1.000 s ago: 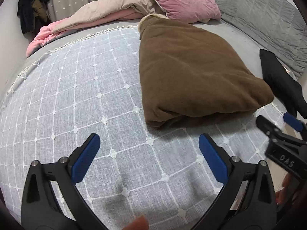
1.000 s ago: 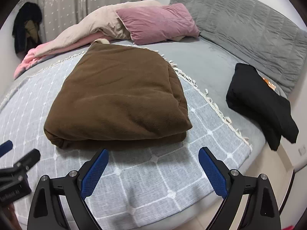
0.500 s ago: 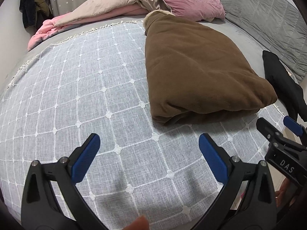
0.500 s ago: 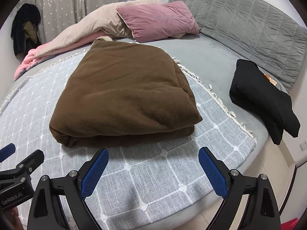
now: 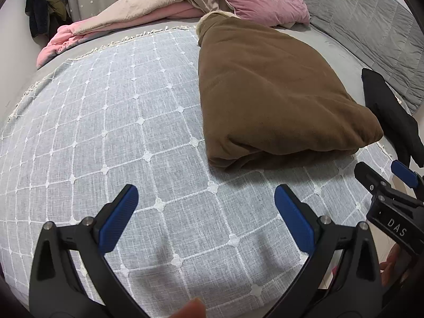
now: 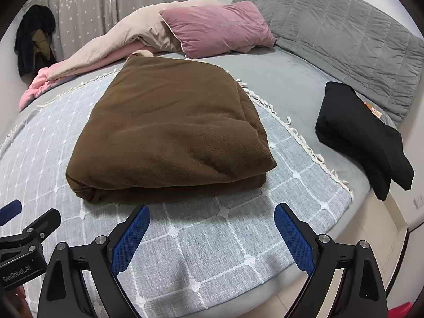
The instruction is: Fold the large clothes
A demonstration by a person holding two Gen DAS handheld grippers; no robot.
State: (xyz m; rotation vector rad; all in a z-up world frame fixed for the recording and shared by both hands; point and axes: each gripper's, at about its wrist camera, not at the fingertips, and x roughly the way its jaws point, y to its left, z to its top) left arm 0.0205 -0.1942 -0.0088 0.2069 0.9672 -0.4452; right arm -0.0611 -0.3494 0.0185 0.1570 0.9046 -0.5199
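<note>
A large brown garment lies folded into a thick rectangle on the grey checked cover of the bed; it also shows in the right wrist view. My left gripper is open and empty, held above the cover to the left of and in front of the garment's near edge. My right gripper is open and empty, just in front of the garment's near folded edge. Each gripper shows at the edge of the other's view.
A folded black garment lies at the bed's right edge. A pink pillow and beige and pink bedding lie at the back. The grey padded headboard curves on the right. Dark clothes hang at far left.
Both grippers have pulled back a little from the brown garment and risen slightly. The garment has not moved. Both grippers stay open.
</note>
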